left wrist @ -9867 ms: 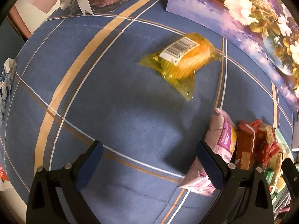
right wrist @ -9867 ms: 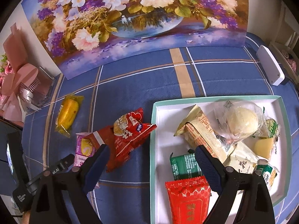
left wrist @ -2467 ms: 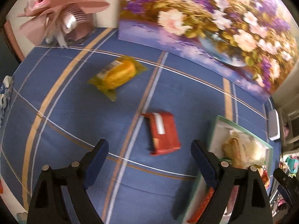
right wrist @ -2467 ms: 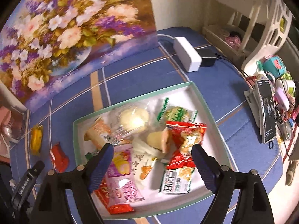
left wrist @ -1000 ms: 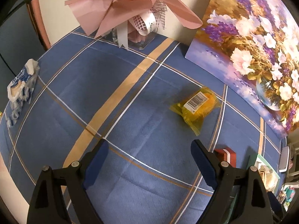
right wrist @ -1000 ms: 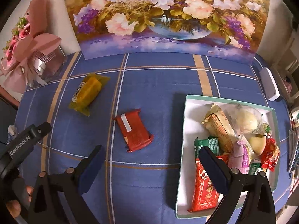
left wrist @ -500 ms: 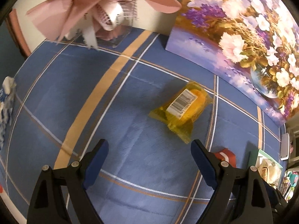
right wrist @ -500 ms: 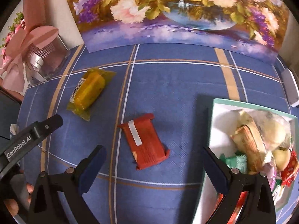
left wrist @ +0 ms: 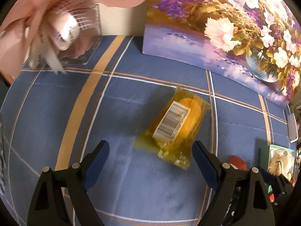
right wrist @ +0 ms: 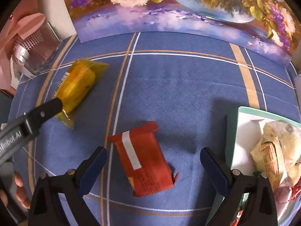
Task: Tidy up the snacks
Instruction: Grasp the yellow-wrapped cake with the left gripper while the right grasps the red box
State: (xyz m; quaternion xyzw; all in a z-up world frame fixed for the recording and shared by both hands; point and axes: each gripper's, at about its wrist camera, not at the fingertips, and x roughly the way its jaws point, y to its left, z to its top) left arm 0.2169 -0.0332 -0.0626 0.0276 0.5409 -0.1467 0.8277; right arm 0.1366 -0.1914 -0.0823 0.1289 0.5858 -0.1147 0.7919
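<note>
A yellow wrapped snack [left wrist: 175, 125] with a barcode label lies on the blue checked tablecloth, just ahead of my open, empty left gripper [left wrist: 150, 162]. In the right wrist view the same yellow snack [right wrist: 79, 86] lies at the left, with a left finger [right wrist: 45, 111] touching its near end. A red snack packet [right wrist: 144, 160] lies flat between the jaws of my open, empty right gripper [right wrist: 153, 166]. It also shows as a red corner in the left wrist view [left wrist: 237, 163]. The mint-rimmed white tray [right wrist: 242, 131] with several snacks stands at the right.
A flower painting [right wrist: 169, 5] leans along the back of the table. A pink bouquet in a clear box [left wrist: 62, 30] stands at the back left. A white adapter [left wrist: 292, 128] lies at the far right. The tray [left wrist: 267, 150] shows at the left wrist view's right edge.
Both grippers have moved forward and lower. The yellow snack now lies just ahead of the left jaws and the red packet between the right jaws. Earlier, several snacks went from the cloth into the tray.
</note>
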